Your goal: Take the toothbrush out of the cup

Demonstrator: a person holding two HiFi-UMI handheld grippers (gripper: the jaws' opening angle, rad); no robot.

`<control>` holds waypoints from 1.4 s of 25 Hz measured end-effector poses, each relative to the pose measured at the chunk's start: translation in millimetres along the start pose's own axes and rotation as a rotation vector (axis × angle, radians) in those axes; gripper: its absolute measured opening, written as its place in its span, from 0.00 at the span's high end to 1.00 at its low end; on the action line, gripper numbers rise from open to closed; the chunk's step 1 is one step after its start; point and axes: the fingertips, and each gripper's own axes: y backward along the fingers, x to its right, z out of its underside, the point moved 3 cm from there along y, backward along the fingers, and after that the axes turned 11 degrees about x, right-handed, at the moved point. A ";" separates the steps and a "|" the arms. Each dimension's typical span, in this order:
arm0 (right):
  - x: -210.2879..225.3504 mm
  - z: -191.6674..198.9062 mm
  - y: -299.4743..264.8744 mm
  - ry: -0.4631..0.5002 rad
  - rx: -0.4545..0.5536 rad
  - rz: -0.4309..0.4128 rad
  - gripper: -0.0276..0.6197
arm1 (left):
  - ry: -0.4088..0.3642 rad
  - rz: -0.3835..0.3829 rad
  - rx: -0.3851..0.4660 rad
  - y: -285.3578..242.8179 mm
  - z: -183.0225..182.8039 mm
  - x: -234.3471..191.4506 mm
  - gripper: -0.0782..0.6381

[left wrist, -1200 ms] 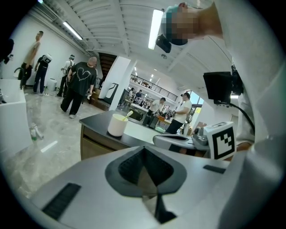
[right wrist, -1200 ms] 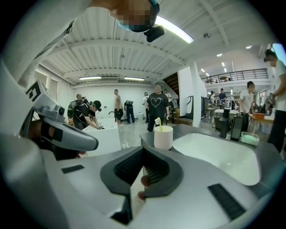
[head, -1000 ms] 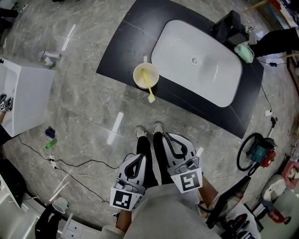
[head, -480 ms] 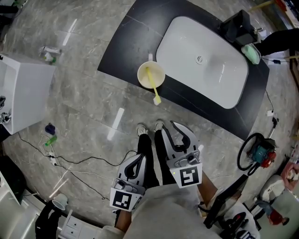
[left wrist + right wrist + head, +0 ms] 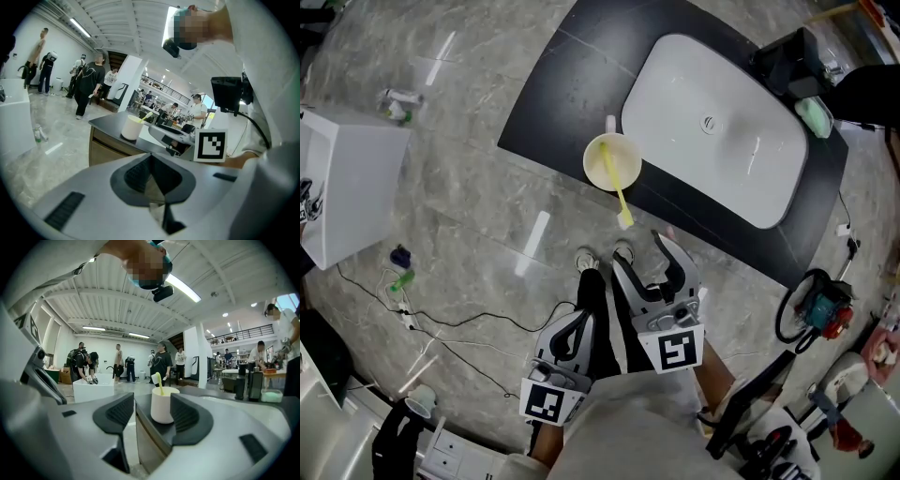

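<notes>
Handle of yellow plastic toothbrush (image 5: 617,192): lost below the rim of the pale round cup (image 5: 628,155) on the dark tabletop (image 5: 553,103), beside a white oval sink (image 5: 712,131) plain only from the head view. Saw right tongs (image 5: 147,413) spread wide, just opened, well apart from that cup, nothing between. Found left tongs (image 5: 151,161) pressed together, empty.

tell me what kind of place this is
Probably a big open hall or lab with a mock bathroom stand: a black counter with a white basin stands free on a stone-look floor, cables trail nearby, and other people mill about under strip lights.
</notes>
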 end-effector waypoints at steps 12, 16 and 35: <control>12.6 5.3 -32.9 0.033 0.009 0.014 0.59 | 0.065 -0.034 -0.018 -15.7 -4.2 -11.7 0.89; 13.1 5.4 -43.6 0.042 0.015 0.007 0.59 | 0.039 -0.019 -0.015 -18.7 -5.9 -14.8 0.89; 12.2 10.2 -65.9 0.082 0.035 0.003 0.66 | 0.076 -0.039 -0.031 -26.7 -2.5 -21.3 0.89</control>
